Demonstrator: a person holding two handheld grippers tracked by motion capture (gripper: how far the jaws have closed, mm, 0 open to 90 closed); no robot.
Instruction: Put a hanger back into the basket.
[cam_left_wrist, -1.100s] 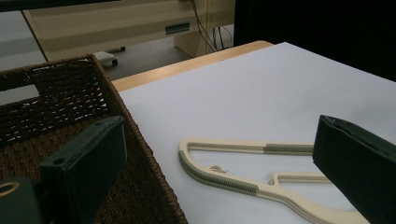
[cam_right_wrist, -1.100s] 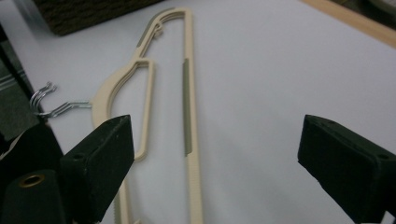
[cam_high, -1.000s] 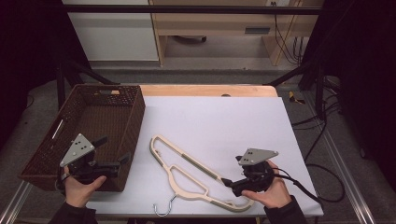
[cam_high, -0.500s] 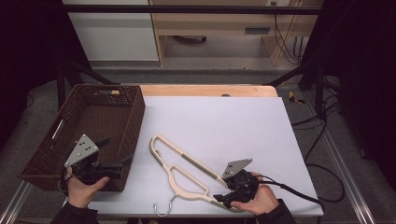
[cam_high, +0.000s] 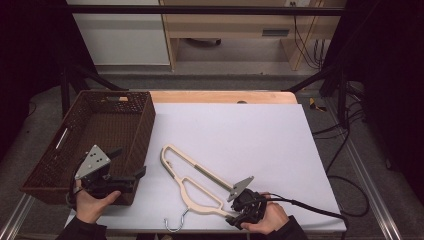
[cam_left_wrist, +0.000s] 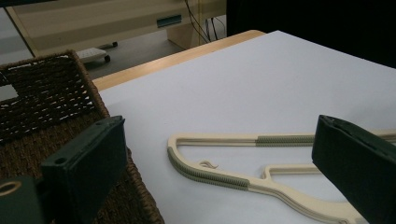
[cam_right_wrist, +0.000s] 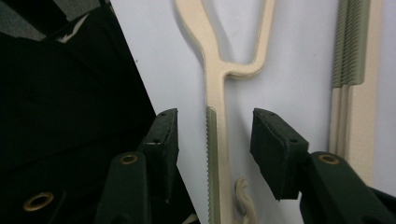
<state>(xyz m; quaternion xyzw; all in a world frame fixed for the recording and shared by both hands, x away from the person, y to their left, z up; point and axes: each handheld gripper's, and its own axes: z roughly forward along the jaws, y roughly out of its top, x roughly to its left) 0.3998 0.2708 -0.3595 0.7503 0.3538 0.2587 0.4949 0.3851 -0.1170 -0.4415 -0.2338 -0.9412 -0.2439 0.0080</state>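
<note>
A cream hanger (cam_high: 205, 171) with grey ribbed grips and a metal hook (cam_high: 176, 223) lies flat on the white table (cam_high: 240, 135). At its near right end my right gripper (cam_high: 236, 216) straddles one thin arm of the hanger (cam_right_wrist: 215, 84). In the right gripper view (cam_right_wrist: 215, 116) its jaws have just been closing, with a gap left on both sides of that arm, so it is open. My left gripper (cam_high: 129, 162) hovers wide open at the front right corner of the brown wicker basket (cam_high: 100, 125). In its own view (cam_left_wrist: 218, 126) the hanger (cam_left_wrist: 210, 175) lies ahead on the table.
The basket (cam_left_wrist: 46, 102) stands at the table's left side with its interior bare. The table's near edge runs right beside the right gripper's left pad (cam_right_wrist: 168, 135). A wooden strip (cam_high: 220, 96) borders the far edge, with shelving and cables beyond.
My right gripper has come down and to the left onto the hanger's near end, and its jaws have narrowed around the arm. The left gripper has stayed put.
</note>
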